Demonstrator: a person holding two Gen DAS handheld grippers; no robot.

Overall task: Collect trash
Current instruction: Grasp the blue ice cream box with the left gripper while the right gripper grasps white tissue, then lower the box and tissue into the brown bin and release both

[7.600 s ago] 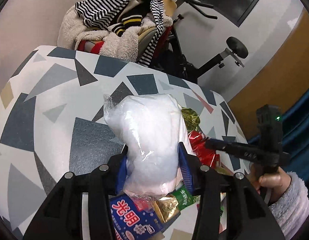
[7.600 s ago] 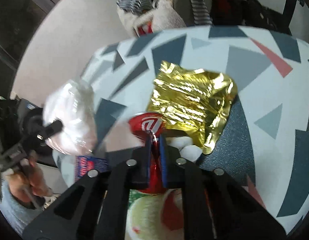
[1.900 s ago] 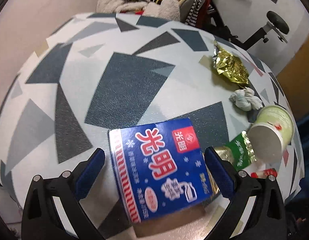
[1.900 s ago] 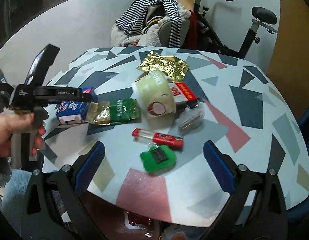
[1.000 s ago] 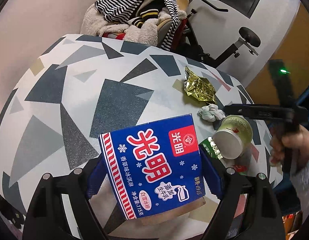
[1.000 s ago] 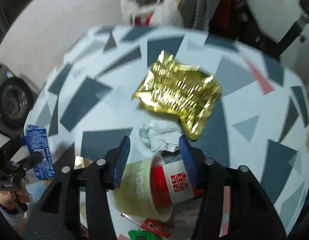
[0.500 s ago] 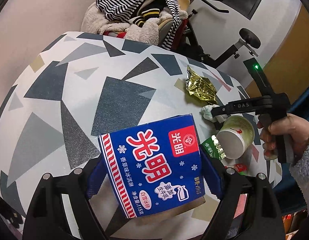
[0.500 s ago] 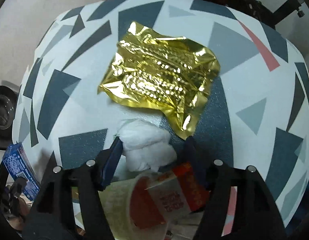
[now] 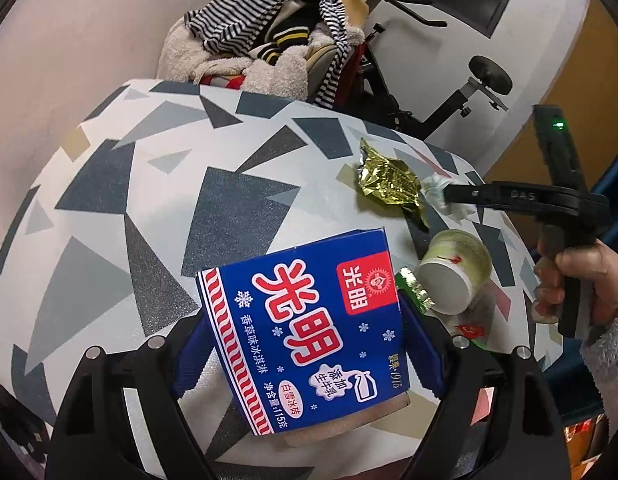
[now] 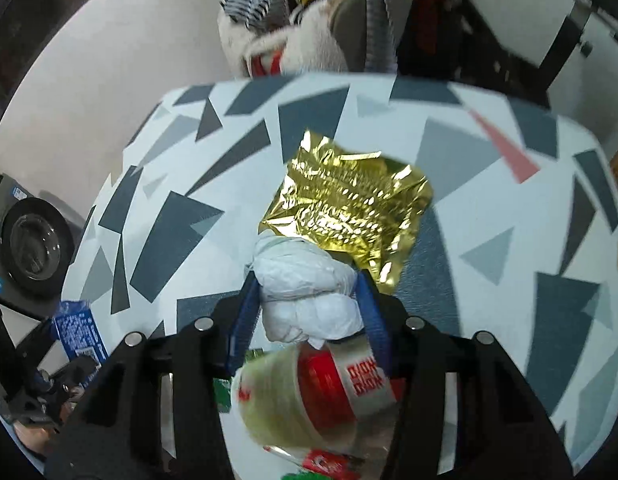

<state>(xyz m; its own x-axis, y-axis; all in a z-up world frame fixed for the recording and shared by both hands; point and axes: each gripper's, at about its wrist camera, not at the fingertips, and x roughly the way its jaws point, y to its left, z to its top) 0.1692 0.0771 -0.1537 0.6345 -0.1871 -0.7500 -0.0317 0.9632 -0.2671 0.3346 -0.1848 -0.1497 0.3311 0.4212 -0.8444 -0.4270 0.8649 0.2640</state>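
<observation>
My left gripper [image 9: 301, 340] is shut on a blue ice-cream carton [image 9: 305, 328] and holds it above the patterned table [image 9: 157, 208]. My right gripper [image 10: 307, 300] is shut on a crumpled white tissue wad [image 10: 305, 292], lifted just off the table; it also shows in the left wrist view [image 9: 443, 196]. A gold foil wrapper [image 10: 349, 204] lies just beyond the tissue. A tipped paper cup [image 10: 309, 392] with a red label lies below the right gripper; it also shows in the left wrist view [image 9: 457, 268]. A green wrapper [image 9: 415, 292] lies beside the cup.
A chair piled with striped and fleecy clothes [image 9: 269, 52] stands behind the table, with an exercise bike [image 9: 461, 92] to its right. A washing machine [image 10: 33, 252] stands at the left of the right wrist view. Small red and green items [image 10: 321, 460] lie near the table's front edge.
My right gripper has shut on the tissue wad and lifted it a little. My left gripper still holds the blue carton, almost unmoved.
</observation>
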